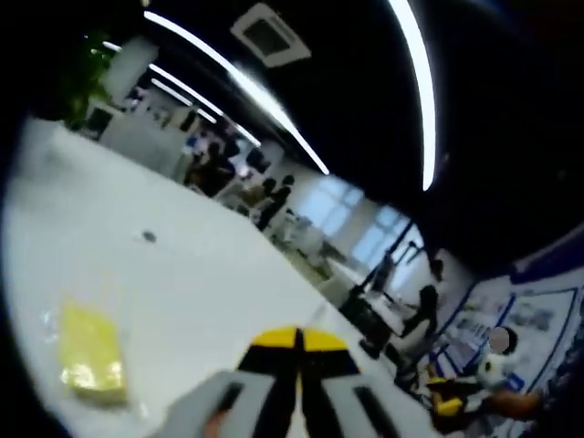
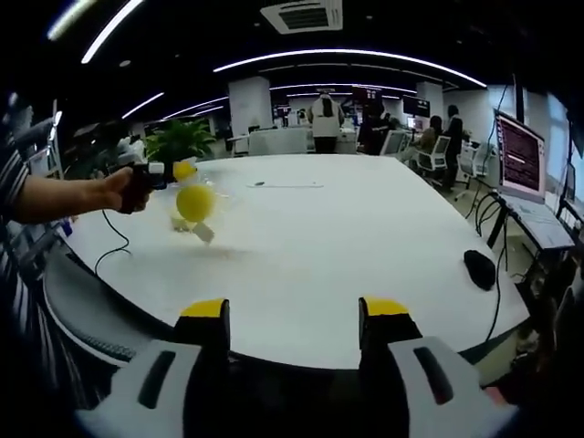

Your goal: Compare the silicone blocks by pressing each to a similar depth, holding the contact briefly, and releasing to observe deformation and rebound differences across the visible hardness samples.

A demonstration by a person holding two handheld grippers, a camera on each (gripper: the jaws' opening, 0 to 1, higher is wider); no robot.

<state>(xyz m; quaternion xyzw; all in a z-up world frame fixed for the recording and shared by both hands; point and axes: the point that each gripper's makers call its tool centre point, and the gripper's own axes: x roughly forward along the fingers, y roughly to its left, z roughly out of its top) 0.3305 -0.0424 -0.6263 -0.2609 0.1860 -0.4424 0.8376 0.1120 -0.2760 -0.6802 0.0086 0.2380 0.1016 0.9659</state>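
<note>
Yellow silicone block [image 1: 89,354] lies on white table [image 1: 182,274] at 8 o'clock in left gripper view, apart from left gripper [image 1: 299,339], whose yellow-tipped jaws meet, nothing between. In right gripper view, same tool [image 2: 187,196], blurred, hangs over table at 10 o'clock in person's hand [image 2: 128,190]. Right gripper [image 2: 295,315] at 6 o'clock, jaws wide, empty. Black mouse [image 2: 479,268] at 3 o'clock.
</note>
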